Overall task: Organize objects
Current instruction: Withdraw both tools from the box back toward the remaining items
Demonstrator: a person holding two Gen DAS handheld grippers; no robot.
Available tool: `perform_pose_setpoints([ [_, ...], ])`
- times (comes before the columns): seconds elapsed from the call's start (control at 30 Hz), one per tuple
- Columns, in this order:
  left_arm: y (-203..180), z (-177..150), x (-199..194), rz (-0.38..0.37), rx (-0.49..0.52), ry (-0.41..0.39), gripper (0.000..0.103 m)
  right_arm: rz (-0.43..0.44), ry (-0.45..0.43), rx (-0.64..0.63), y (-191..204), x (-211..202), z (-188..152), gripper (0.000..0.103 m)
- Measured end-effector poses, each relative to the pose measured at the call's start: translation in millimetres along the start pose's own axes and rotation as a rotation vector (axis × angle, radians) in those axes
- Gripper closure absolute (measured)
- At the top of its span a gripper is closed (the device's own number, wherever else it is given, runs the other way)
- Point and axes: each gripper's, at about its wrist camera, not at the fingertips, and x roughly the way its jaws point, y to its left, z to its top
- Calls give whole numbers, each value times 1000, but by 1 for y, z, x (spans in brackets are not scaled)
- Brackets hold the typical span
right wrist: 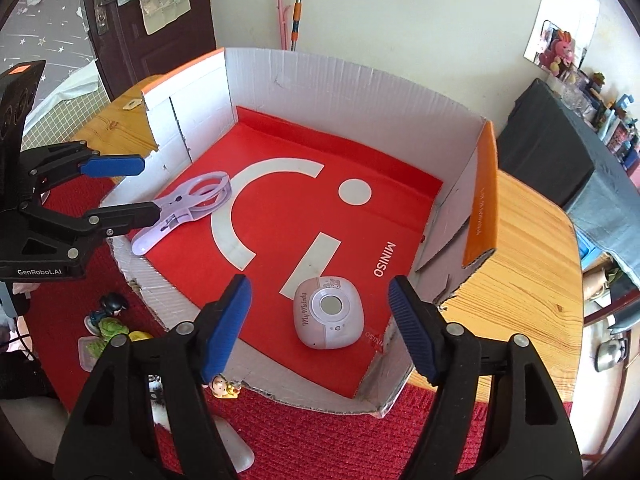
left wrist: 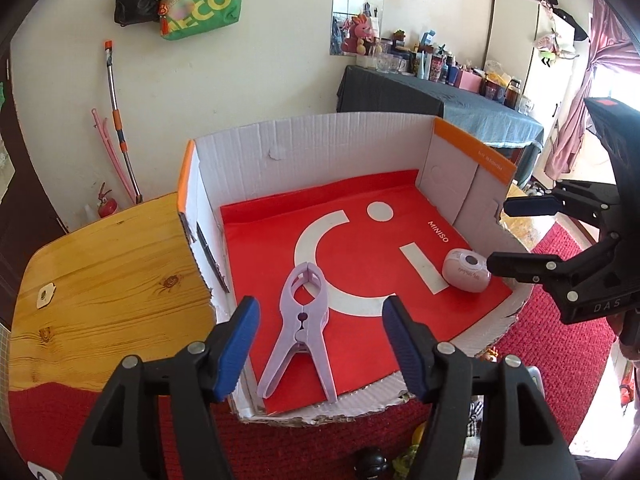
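A low white cardboard box (left wrist: 320, 140) (right wrist: 320, 76) lined with a red MINISO bag sits on a wooden table. A lilac plastic clamp (left wrist: 302, 328) (right wrist: 188, 204) lies flat in it. A small pink My Melody device (left wrist: 466, 270) (right wrist: 328, 312) lies near the box's other side. My left gripper (left wrist: 320, 344) (right wrist: 138, 188) is open and empty, hovering just above and in front of the clamp. My right gripper (right wrist: 320, 320) (left wrist: 500, 232) is open and empty, hovering above the pink device.
The wooden table (left wrist: 100, 272) (right wrist: 520, 280) flanks the box, with a red knitted mat (left wrist: 540, 340) (right wrist: 320, 440) in front. Small toy figures (right wrist: 110, 312) lie on the mat by the box's front edge. A cluttered dark-covered table (left wrist: 440, 92) stands behind.
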Motion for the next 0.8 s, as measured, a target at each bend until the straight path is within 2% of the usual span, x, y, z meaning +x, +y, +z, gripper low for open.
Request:
perform_pose_setpoints([
  [0.13,1,-1,-17,-2,-29,-42,31,-29,-64,36,2,-22,-2,26],
  [0.53,-7,-27,-63,50,-66,-172,12,-52,-237,130,21,-71,-30,10],
  [0.67,-10,-39,-74,61,-85,-201,6,-64,-282,147,31,-80,-43,9],
  [0.8,-16,-51,-82,93,-87,-228,5,-91,-308,162,41,-80,-55,8],
])
